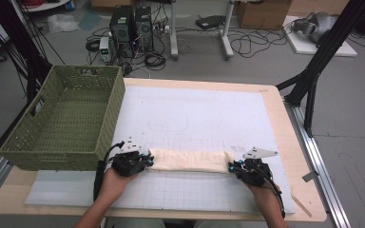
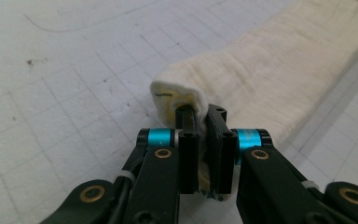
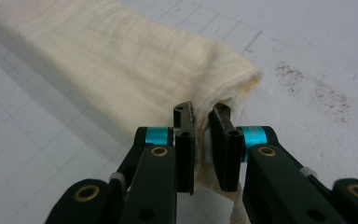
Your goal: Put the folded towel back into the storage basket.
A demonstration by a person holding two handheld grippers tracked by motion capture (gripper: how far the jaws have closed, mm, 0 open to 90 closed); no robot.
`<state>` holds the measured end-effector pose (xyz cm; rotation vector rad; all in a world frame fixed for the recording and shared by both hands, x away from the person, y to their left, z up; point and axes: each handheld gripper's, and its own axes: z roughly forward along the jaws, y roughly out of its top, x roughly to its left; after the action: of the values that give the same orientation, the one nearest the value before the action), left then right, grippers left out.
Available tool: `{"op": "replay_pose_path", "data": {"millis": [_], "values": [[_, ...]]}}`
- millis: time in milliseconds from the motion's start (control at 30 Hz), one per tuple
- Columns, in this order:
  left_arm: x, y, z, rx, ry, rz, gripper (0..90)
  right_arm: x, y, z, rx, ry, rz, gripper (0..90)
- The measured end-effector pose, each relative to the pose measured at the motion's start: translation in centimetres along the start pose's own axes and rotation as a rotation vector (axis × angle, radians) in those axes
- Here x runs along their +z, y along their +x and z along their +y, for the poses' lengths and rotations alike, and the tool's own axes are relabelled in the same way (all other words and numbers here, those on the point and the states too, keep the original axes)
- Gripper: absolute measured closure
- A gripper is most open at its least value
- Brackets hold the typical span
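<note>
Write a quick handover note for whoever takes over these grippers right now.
Left gripper: shut on the left end of the folded cream cloth.
Right gripper: shut on the right end.
The cloth lies as a long strip on the white mat, near the front edge; the green basket stands empty at the left.
Done: both ends gripped.
Left: probably fold it again or lift it into the basket.

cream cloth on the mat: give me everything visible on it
The cream cloth is folded into a long, narrow, soft-looking band, lying flat across the near part of the white gridded mat, right of the green woven basket. Its surface looks woven and faintly ribbed. The left tool is shut on its left end, the right tool on its right end, layers pinched between the jaws.
</note>
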<state>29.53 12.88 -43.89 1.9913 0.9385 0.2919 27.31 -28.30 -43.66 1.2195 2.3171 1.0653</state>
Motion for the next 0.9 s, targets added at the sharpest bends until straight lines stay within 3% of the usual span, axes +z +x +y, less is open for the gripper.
{"op": "replay_pose_path", "data": {"millis": [567, 900], "values": [[-2.6, -0.3, 1.7, 0.034, -0.104, 0.021, 84.1, -2.0, 0.3, 1.9, -0.026, -0.088, -0.061, 81.5], [-5.3, -0.6, 3.3, 0.057, -0.176, 0.054, 84.1, -3.1, 0.6, 4.3, -0.047, -0.144, -0.061, 81.5]]}}
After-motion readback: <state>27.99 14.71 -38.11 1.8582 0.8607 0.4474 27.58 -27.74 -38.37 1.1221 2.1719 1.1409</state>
